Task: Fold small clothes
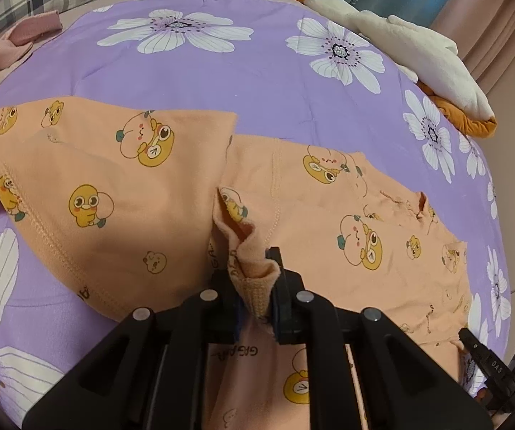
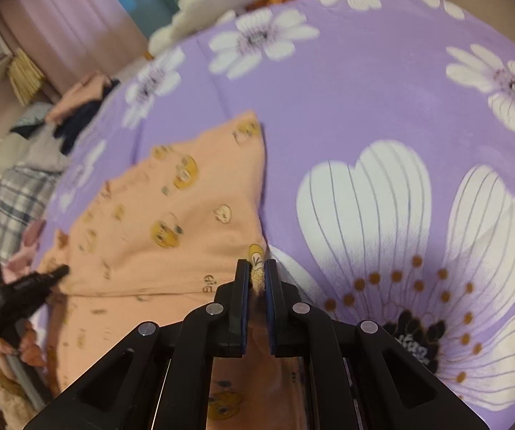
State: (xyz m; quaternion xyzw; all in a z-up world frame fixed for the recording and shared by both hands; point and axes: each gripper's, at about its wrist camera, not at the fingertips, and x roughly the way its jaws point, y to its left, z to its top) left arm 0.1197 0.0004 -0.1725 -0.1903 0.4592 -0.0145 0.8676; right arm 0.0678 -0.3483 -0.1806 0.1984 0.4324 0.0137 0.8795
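Peach cartoon-print garment [image 1: 121, 186] lies spread on the purple flowered quilt [image 1: 221, 75]. Nearest, the left gripper [image 1: 257, 279] pinches its bunched ribbed hem; the right gripper [image 2: 256, 272] pinches its right edge. Beyond, bare quilt stretches to a plush toy [image 1: 411, 53] at the far edge.

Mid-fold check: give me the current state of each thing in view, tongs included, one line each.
Left tongs: shut on a bunched fold of the orange garment's edge.
Right tongs: shut on another edge of the garment.
Orange garment: spread on the bed, partly folded, pinched at two edges.
Purple floral bedspread: laid out under the garment.
White plush toy: lying at the bed's far edge.
Pink clothes: crumpled, unfolded.
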